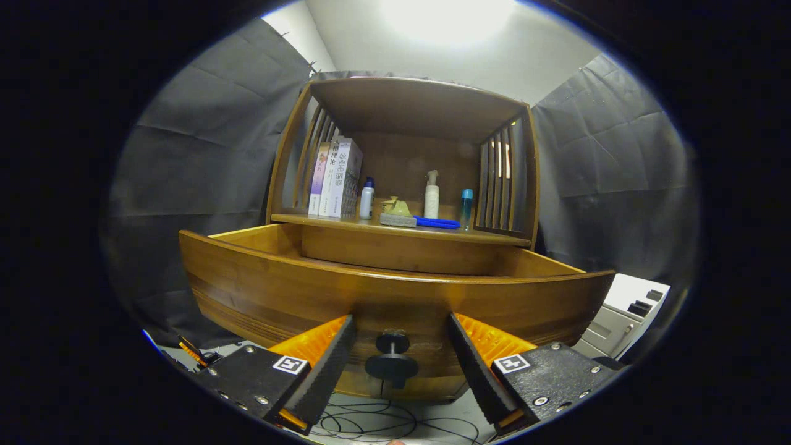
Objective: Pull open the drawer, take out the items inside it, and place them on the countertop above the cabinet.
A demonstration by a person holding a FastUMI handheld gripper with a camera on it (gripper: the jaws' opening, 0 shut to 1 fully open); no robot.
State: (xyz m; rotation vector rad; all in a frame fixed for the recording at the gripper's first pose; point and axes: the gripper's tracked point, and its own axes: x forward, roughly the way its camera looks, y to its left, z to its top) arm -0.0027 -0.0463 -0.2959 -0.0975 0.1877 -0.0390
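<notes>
A wooden cabinet stands ahead with its drawer (395,296) pulled out toward me. The drawer's curved front panel hides whatever lies inside. A dark round knob (392,364) sticks out from the panel's lower middle. My gripper (400,337) is open, its two fingers on either side of the knob with a clear gap to each. The countertop (346,222) above the drawer carries books (337,178), a small blue-capped bottle (367,198), a pump bottle (431,194), a slim blue-topped bottle (465,209), a yellowish object (398,207) and a grey brush with a blue handle (420,221).
Slatted wooden sides (502,179) and a top board (414,105) enclose the countertop shelf. Black cables (383,423) lie on the floor below the drawer. A grey-white box (624,315) sits low to the right. Dark cloth walls stand on both sides.
</notes>
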